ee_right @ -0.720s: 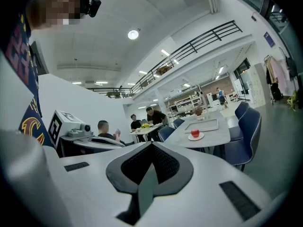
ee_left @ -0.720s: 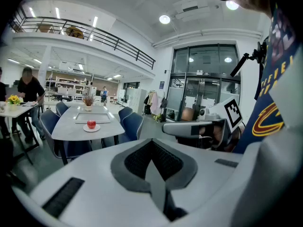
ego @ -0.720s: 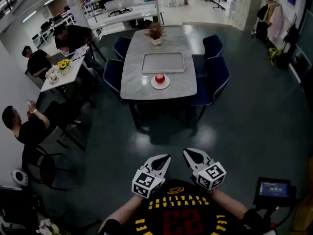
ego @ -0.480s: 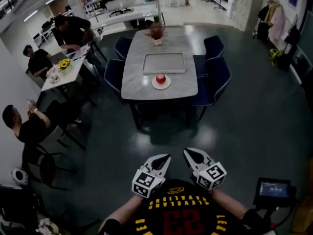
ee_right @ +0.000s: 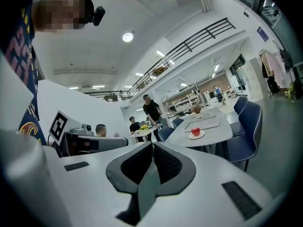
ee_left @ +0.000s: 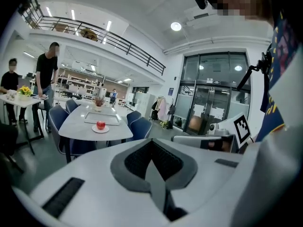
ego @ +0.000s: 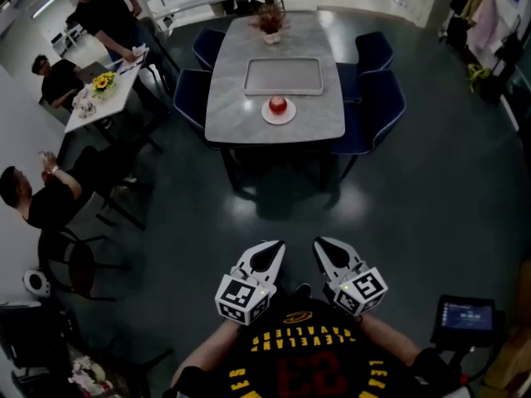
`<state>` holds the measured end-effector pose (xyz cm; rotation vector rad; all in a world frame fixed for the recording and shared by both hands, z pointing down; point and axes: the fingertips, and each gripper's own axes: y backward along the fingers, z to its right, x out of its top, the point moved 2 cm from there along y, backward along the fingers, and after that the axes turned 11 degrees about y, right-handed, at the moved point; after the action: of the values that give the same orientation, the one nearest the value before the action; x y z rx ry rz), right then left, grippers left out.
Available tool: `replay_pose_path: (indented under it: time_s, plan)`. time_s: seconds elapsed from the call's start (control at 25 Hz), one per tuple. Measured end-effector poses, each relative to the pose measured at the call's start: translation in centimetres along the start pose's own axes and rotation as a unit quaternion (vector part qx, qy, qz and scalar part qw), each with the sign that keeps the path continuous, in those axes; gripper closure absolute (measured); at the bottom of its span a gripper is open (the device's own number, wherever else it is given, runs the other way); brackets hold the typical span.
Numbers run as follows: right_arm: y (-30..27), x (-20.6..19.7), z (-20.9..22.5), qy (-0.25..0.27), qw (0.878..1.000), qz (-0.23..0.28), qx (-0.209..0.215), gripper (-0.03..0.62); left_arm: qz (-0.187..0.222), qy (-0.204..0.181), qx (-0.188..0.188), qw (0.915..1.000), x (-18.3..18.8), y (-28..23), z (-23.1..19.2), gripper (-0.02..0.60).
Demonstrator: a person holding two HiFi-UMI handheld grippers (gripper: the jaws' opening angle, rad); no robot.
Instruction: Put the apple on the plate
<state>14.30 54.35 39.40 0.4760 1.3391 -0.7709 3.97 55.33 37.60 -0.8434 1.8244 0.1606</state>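
Observation:
A red apple (ego: 278, 104) rests on a small white plate (ego: 265, 114) near the front edge of a grey marble table (ego: 241, 127), far ahead across the dark floor. The left gripper view also has the apple (ee_left: 101, 125) and plate (ee_left: 94, 130), small in the distance. So does the right gripper view: apple (ee_right: 195, 132), plate (ee_right: 200, 136). My left gripper (ego: 270, 249) and right gripper (ego: 322, 246) are held side by side close to my chest. Both are shut and hold nothing, in their own views too: left gripper (ee_left: 151, 144), right gripper (ee_right: 152, 146).
A grey tray (ego: 282, 77) and a potted plant (ego: 271, 21) lie behind the plate. Blue chairs (ego: 375, 114) flank the table. At the left, seated and standing people surround a side table (ego: 104, 102). A screen device (ego: 467, 316) stands at lower right.
The head view has shifted so the table sits larger and nearer. The standing person at the left has moved. Both grippers stay shut, slightly higher in view.

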Motion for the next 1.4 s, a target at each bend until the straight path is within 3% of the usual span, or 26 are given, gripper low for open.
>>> replay_pose_path:
  time_s: [0.4,0.6,0.92,1.24,1.32,1.4]
  plan:
    - [-7.5,1.2,1.9,0.007,1.000,-0.017,-0.002,0.588,0.011,0.028,-0.026,0.9992,3.8,-3.1,-5.8,0.580]
    - [-11.8,1.3,3.6,0.000,1.000,-0.029,-0.012,0.588,-0.005,0.047,-0.045,0.9979,4.9,-5.5,-9.9,0.580]
    - [-18.2,3.2,6.4,-0.002,0.998,-0.032,-0.053,0.588,-0.021,0.038,-0.069,0.9967,9.7,-8.5,-15.1,0.551]
    - [-23.3,3.9,6.7,-0.008,0.998,-0.033,-0.059,0.586,-0.029,0.047,-0.086,0.9947,11.5,-9.8,-19.7,0.534]
    - [-23.7,4.1,7.2,-0.011,0.997,-0.036,-0.068,0.523,-0.035,0.054,-0.090,0.9939,11.8,-10.2,-20.1,0.533]
    - [-24.1,4.0,7.6,-0.014,0.996,-0.038,-0.075,0.523,-0.041,0.056,-0.093,0.9933,11.8,-10.7,-20.6,0.532]
